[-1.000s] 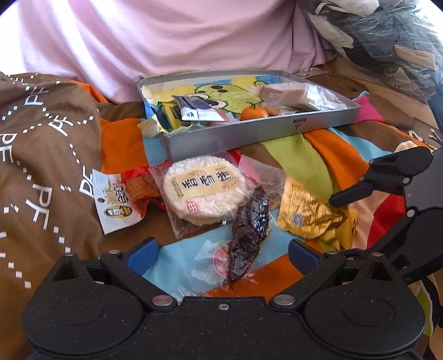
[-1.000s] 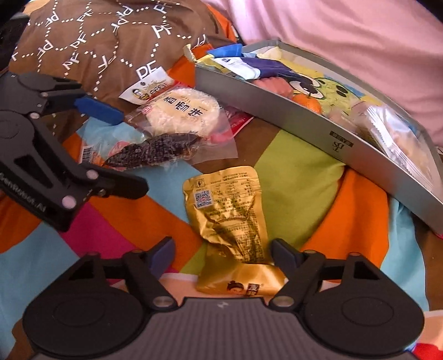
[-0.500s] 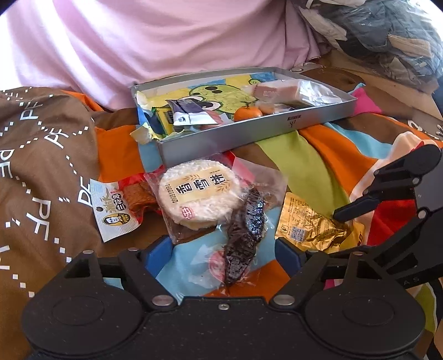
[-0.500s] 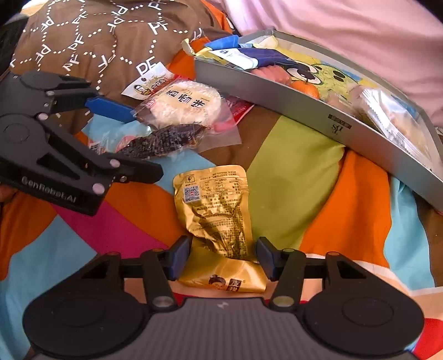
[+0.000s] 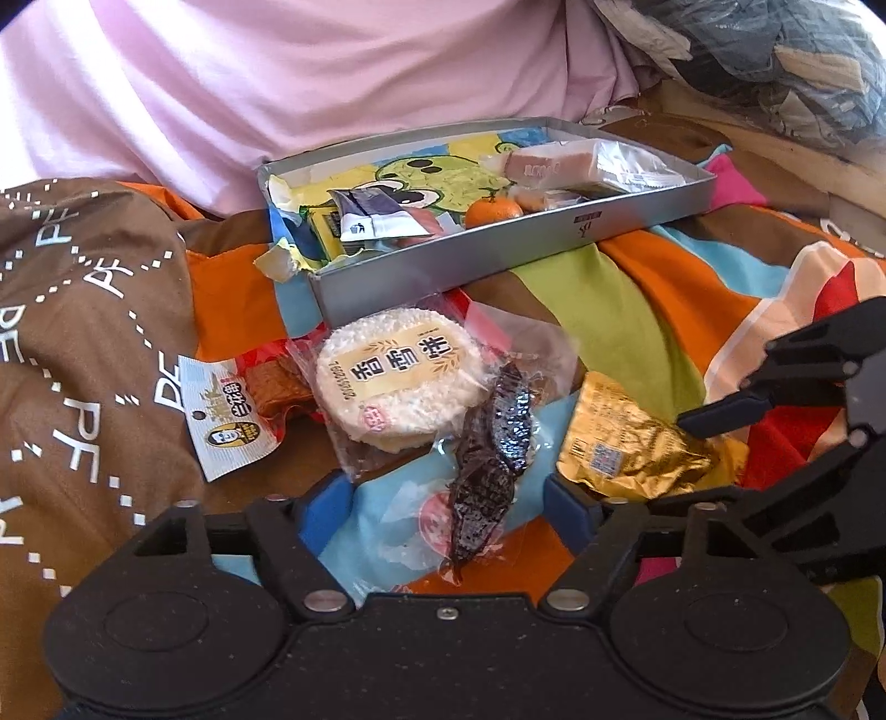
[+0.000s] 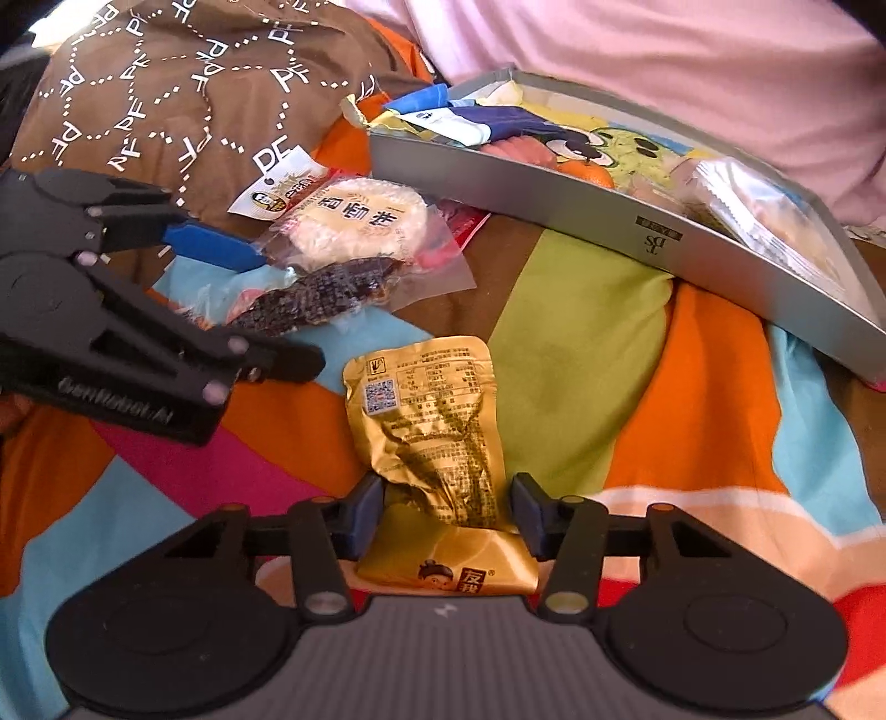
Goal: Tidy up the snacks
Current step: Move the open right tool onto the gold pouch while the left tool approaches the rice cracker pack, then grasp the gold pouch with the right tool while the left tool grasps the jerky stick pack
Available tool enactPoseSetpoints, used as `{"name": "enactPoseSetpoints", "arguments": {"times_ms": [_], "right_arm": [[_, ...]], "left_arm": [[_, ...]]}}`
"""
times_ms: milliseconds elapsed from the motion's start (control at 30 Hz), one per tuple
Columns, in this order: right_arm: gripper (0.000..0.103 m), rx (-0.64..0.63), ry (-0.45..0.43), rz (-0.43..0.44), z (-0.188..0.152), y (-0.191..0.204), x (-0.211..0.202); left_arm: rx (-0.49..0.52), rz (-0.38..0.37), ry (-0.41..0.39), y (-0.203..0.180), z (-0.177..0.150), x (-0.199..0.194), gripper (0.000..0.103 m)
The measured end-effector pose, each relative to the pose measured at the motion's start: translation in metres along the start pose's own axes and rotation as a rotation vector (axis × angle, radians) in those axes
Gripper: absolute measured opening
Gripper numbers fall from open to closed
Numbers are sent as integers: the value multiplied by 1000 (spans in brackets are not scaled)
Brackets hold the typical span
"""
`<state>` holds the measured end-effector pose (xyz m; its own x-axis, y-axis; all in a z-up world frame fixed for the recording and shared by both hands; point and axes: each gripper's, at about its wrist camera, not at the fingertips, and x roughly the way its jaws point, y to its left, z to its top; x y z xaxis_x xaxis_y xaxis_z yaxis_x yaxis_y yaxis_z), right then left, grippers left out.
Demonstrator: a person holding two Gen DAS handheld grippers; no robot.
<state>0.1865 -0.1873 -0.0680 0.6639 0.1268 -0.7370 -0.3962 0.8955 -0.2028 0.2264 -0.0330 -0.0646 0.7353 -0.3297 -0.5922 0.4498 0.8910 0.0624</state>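
An open grey tin tray (image 5: 470, 260) (image 6: 554, 205) at the back holds several snacks and a tangerine (image 5: 493, 211). In front of it lie a round rice cracker pack (image 5: 398, 376) (image 6: 360, 221), a dark snack in clear wrap (image 5: 493, 448) (image 6: 326, 299), a red-and-white packet (image 5: 232, 421) and a gold packet (image 5: 626, 443) (image 6: 426, 410). My left gripper (image 5: 448, 498) is open, its fingers on either side of the dark snack's near end. My right gripper (image 6: 446, 515) is shut on the gold packet, which is crumpled between the pads.
Everything rests on a striped multicolour blanket (image 6: 581, 343). A brown patterned cloth (image 5: 83, 332) bulges at the left. Pink fabric (image 5: 277, 83) rises behind the tray, and a heap of bagged clothes (image 5: 775, 44) sits at the back right.
My right gripper's fingers closed in from wide apart onto the gold packet. My left gripper drew back slightly, and its fingers came a little closer together around the dark snack.
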Motion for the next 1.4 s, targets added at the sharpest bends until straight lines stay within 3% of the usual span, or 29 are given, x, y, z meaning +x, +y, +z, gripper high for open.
{"name": "enactPoseSetpoints", "arguments": {"times_ms": [133,333,600,867,1400], "right_arm": [[54,42,2,-3,-9,6,-11],[54,116,3,-1,-23,9,-31],[54,226,0,20,-39,8,-47],[54,239,-75,1,-49,12,-67],[54,309,-232,-43,-62,9,-94]], "left_arm": [[37,26,14,-3,0,-3,53],[35,30,25,-6,-1,-12,43],[-66,-56,115,-18,-17,-24,41],[-81,-39,141,-32,-25,-35,40],[-34,-70,98,-42,-26,-35,39]]}}
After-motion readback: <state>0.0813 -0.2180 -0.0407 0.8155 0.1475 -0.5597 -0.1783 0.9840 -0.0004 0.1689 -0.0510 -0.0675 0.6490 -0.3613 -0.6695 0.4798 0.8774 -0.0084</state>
